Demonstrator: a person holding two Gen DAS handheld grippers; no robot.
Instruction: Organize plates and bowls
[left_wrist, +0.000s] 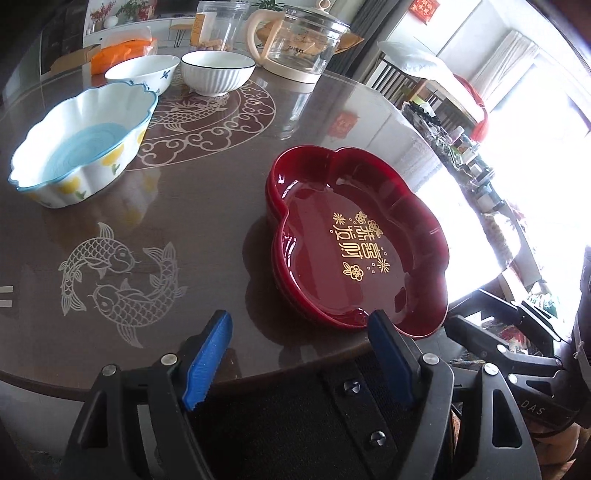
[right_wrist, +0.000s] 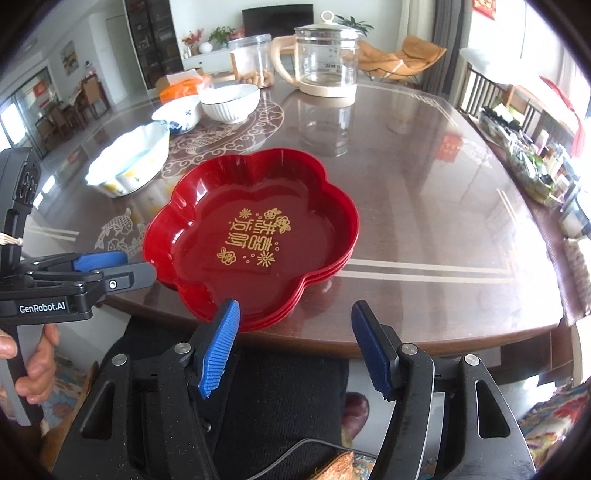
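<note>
Both tools, left (left_wrist: 299, 354) and right (right_wrist: 295, 347), are released near the red plates (right_wrist: 255, 236); the bowls (left_wrist: 81, 151) at upper left probably need stacking next.

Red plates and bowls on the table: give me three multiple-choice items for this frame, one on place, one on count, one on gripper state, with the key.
1. Where does the stack of red plates sit on the table?
A. at the near edge
B. beside the glass kettle
C. inside the flower bowl

2. How many bowls stand on the table?
A. one
B. three
C. five

3. How are the two grippers?
A. both shut on a plate
B. left shut, right open
C. both open, holding nothing

Key: 1 A, the stack overhangs the near edge; 2 B, the flower bowl, blue-patterned bowl and ribbed white bowl; 3 C, the left gripper and right gripper show apart, empty pads.
</note>
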